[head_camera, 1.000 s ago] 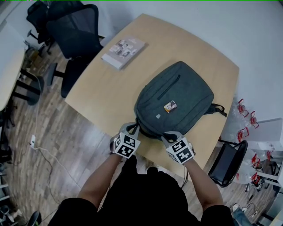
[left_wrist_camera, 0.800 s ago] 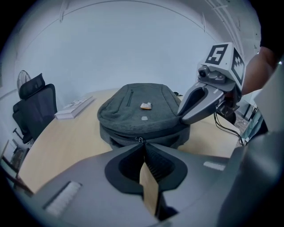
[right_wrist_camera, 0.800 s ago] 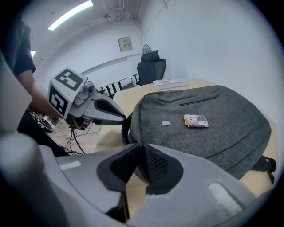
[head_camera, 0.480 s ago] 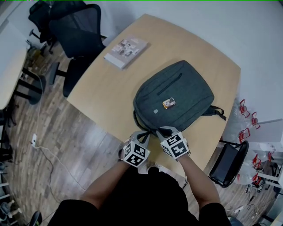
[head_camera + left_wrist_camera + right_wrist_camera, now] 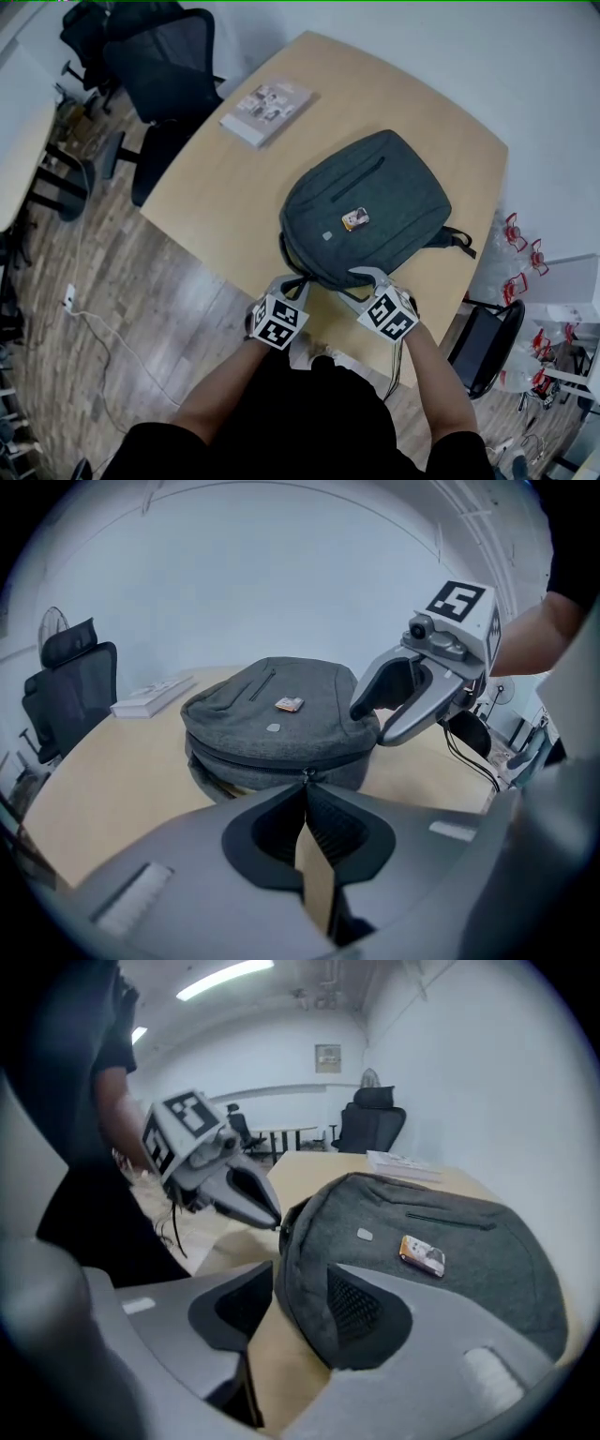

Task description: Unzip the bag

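Grey bag (image 5: pixel 441 1241) lies between right gripper's (image 5: pixel 293 1296) just-opened jaws.

An office: black mesh swivel chairs (image 5: pixel 164 70), a pale wooden table (image 5: pixel 216 187), ceiling strip lights (image 5: pixel 225 979).

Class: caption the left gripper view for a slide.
Left gripper pinches the zipper pull of a grey backpack on a table.

The backpack (image 5: pixel 370 211) fills the table's (image 5: pixel 211 202) right half up to its near edge. Left of it runs a broad bare strip of tabletop, with a book (image 5: pixel 265 111) well apart at the far corner and office chairs (image 5: pixel 155 66) beyond. The near rim is crowded: the left gripper (image 5: pixel 298 279) clamps the zipper pull (image 5: pixel 304 776); the right gripper (image 5: pixel 361 281), jaws just opened, straddles the backpack's edge.
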